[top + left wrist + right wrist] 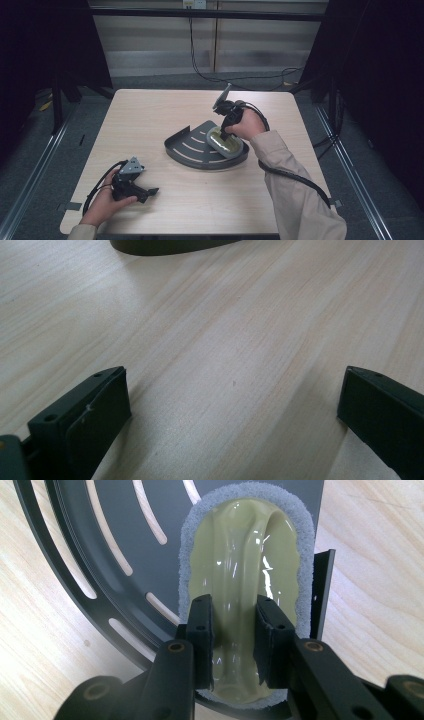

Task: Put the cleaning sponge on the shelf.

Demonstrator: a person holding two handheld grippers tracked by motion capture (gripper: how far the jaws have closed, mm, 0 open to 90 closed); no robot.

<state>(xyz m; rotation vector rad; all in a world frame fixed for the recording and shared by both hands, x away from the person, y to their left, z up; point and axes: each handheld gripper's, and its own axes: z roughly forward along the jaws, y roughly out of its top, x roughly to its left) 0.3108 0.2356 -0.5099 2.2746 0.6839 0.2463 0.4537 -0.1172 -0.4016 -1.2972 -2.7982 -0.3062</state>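
Two jaws of the right gripper (234,640) stand close together astride the raised glossy ridge of a pale-green scrub pad (245,580), which lies at about four o'clock on the dark slotted tray (190,150) mid-worktop (150,115). Its shiny moulded back looks slick and fairly stiff, its grey foam rim soft and light, so the ridge seems the best hold. At seven o'clock, the left gripper (145,192) rests wide open, holding nothing

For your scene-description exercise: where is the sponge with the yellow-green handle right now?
In the high view the sponge lies on the right part of the dark slotted tray at mid-table, with the right gripper closed on its raised handle.
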